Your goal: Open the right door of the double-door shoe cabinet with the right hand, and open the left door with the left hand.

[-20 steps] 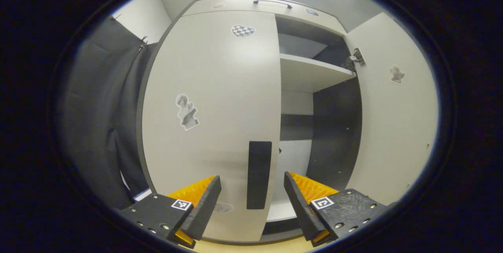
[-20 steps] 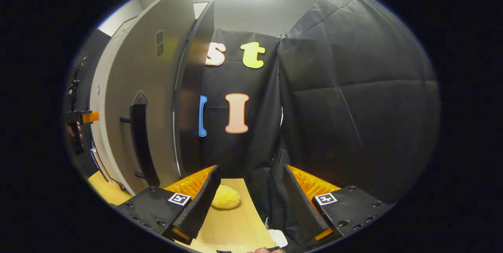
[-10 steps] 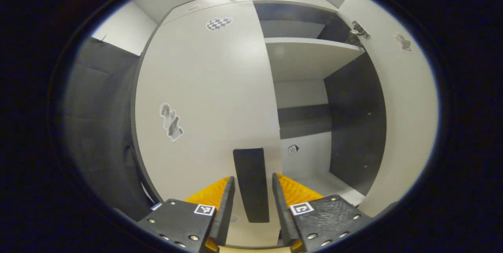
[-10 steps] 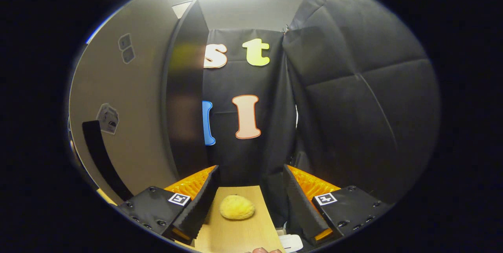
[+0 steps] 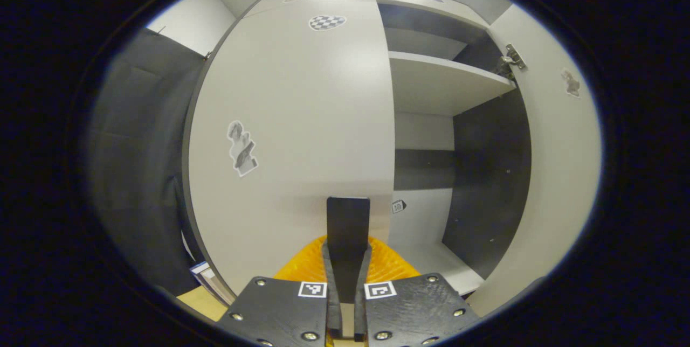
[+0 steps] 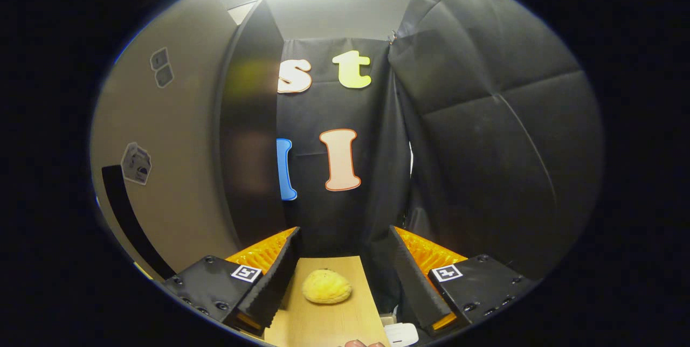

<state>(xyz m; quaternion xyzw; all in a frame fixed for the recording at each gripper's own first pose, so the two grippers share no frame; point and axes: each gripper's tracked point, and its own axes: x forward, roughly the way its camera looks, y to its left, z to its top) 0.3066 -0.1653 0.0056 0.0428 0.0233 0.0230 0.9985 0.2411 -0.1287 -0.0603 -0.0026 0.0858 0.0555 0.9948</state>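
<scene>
In the left gripper view the cabinet's pale left door (image 5: 302,120) is closed, with a flat black handle (image 5: 348,223) at its right edge. My left gripper (image 5: 347,258) is shut on that handle, both fingers pressing its sides. The right door (image 5: 560,174) is swung open at the right, baring shelves (image 5: 442,80) and a dark inner wall. In the right gripper view the open right door (image 6: 178,164) stands at the left with its black handle (image 6: 126,217). My right gripper (image 6: 345,252) is open, away from the door, with nothing between its fingers.
A yellow rounded object (image 6: 326,289) lies on the wooden floor (image 6: 323,320) between the right gripper's fingers. A small white item (image 6: 401,332) sits at the bottom. Black cloth walls (image 6: 485,147) close in the right side, and another cloth (image 5: 135,174) hangs left of the cabinet.
My left gripper moved in and shut on the left door's handle. My right gripper drew away from the right door, whose handle slid to the view's left edge.
</scene>
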